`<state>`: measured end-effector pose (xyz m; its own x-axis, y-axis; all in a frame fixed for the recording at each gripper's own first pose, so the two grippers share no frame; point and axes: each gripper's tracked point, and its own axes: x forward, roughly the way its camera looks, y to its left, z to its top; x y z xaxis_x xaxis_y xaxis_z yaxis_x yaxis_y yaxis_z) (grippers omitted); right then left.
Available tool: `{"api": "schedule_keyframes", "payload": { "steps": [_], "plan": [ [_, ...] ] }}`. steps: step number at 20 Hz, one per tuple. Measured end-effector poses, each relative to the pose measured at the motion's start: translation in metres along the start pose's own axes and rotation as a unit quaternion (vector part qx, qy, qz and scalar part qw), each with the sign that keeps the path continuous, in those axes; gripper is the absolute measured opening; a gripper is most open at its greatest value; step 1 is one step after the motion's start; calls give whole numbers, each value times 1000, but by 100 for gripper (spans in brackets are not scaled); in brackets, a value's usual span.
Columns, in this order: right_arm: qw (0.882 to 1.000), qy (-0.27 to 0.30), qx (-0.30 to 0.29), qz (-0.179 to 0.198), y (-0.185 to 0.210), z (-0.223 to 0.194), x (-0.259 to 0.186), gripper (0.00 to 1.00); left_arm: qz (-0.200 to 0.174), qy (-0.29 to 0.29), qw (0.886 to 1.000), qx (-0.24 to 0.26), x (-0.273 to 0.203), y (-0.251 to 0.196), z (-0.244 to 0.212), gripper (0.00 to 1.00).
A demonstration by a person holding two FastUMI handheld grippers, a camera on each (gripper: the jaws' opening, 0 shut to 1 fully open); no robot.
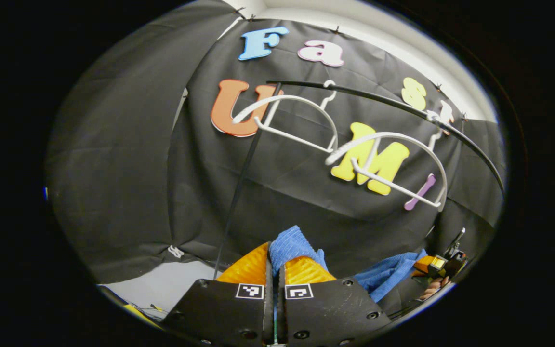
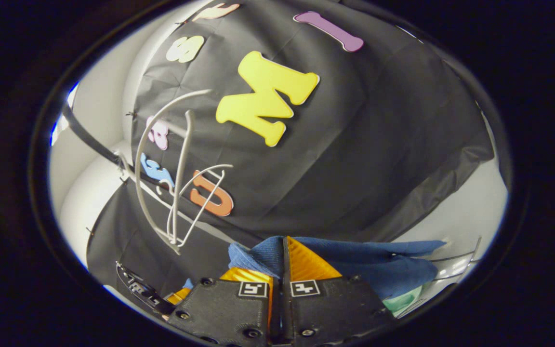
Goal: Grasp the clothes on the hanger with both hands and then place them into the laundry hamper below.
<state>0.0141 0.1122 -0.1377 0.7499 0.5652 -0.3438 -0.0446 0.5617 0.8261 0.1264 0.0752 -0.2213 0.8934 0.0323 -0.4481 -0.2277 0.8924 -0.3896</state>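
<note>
A blue cloth point(image 1: 291, 243) is pinched between the fingers of my left gripper point(image 1: 274, 270), which is shut on it. The cloth runs off to the right, where the other gripper point(image 1: 439, 265) and a hand hold its far end. In the right gripper view my right gripper point(image 2: 281, 265) is shut on the same blue cloth point(image 2: 354, 262), which spreads to the right over a wire rim point(image 2: 455, 267). Two bare white hangers point(image 1: 292, 120) point(image 1: 393, 164) hang from a black rail point(image 1: 403, 107) above. They also appear in the right gripper view point(image 2: 171, 168), tilted.
A black pole point(image 1: 241, 178) of the rack stands just left of my left gripper. The booth's black cloth wall point(image 1: 128, 159) is behind everything, with pale floor point(image 1: 162, 284) at the lower left. A green item point(image 2: 403, 301) lies below the cloth in the right gripper view.
</note>
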Motion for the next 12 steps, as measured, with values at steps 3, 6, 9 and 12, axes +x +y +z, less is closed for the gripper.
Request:
{"api": "schedule_keyframes", "payload": {
  "steps": [3, 6, 9, 12],
  "plan": [
    [1000, 20, -5, 13, 20, -31, -2, 5, -24, 9, 1000, 4, -8, -23, -14, 2],
    [999, 33, -1, 22, 36, -53, -6, 5, -48, 22, 999, 8, -13, -43, -27, 2],
    [998, 44, 17, 34, 48, -71, -6, 4, -80, 29, 996, -1, -16, -69, -34, 2],
    [997, 58, 16, 44, 61, -83, -4, 5, -107, 36, 994, 7, -20, -92, -38, 2]
  ]
}}
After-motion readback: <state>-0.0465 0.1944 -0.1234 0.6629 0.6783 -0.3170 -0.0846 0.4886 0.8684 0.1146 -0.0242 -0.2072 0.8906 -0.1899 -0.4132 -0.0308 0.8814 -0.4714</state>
